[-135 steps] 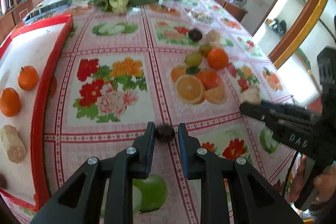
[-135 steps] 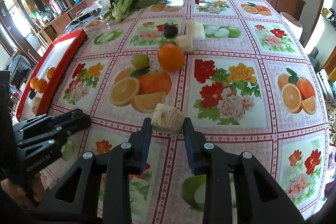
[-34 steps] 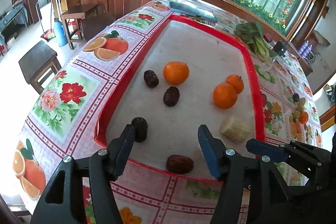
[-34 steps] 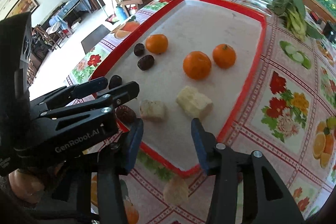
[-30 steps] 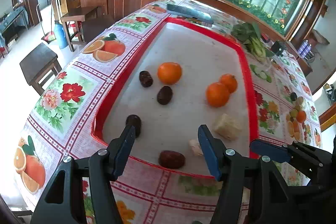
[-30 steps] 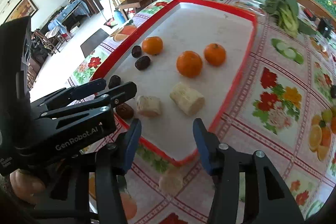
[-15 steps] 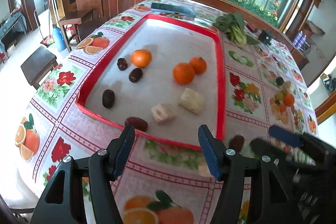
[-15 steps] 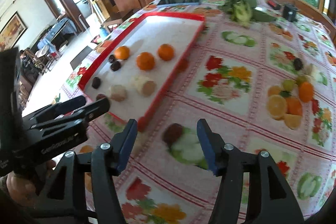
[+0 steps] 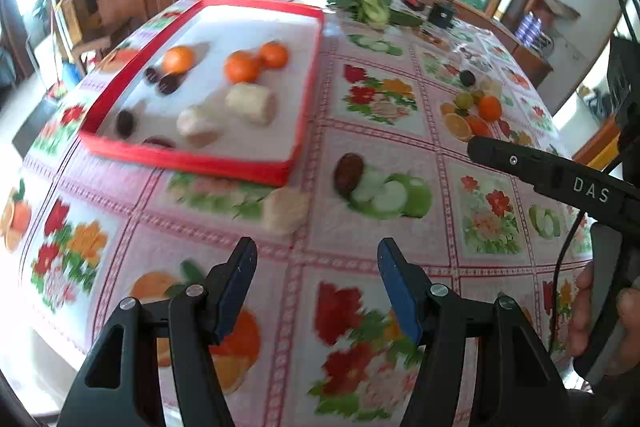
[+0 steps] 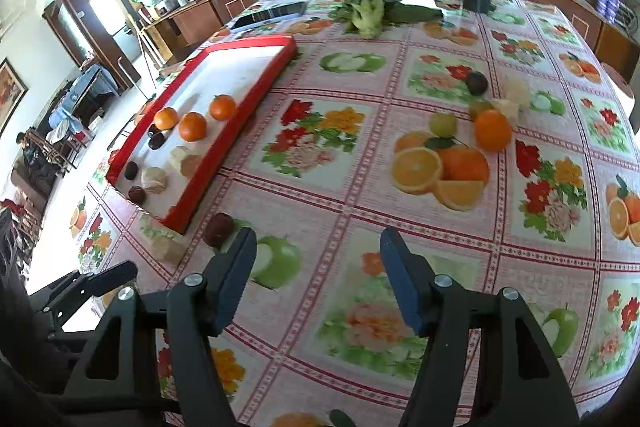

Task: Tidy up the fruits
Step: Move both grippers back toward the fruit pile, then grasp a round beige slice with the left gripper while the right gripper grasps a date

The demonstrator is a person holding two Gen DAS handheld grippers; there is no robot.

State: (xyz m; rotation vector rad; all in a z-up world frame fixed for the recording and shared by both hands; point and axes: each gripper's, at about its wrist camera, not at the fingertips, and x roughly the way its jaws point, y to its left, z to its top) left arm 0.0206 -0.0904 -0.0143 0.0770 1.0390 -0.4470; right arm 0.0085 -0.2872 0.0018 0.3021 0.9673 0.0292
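Below, each line reads as I see it through my two wrist cameras.

Left gripper (image 9: 316, 259): jaws spread wide, nothing between them; I hold it above the floral tablecloth (image 9: 400, 147), pointed at the near corner of the red tray (image 9: 188, 159).
Right gripper (image 10: 318, 251): jaws likewise wide and empty, raised over the cloth; in the left view only its black side enters from the right.
Hand (image 9: 600, 311): fingers curled round the right gripper's handle, cut off at the frame edge.
Tray contents: three oranges (image 9: 242, 67), two pale chunks (image 9: 252, 103) and several dark fruits (image 9: 126, 123); blur hides what kind these are.
Loose pieces near the tray: one pale chunk (image 9: 286, 211) and one dark fruit (image 9: 349, 169) on the cloth, just outside the tray's corner.
Far cluster: one orange (image 10: 493, 130), green fruits (image 10: 442, 123), a dark fruit (image 10: 477, 83) and pale pieces (image 10: 516, 91), well apart from the tray.
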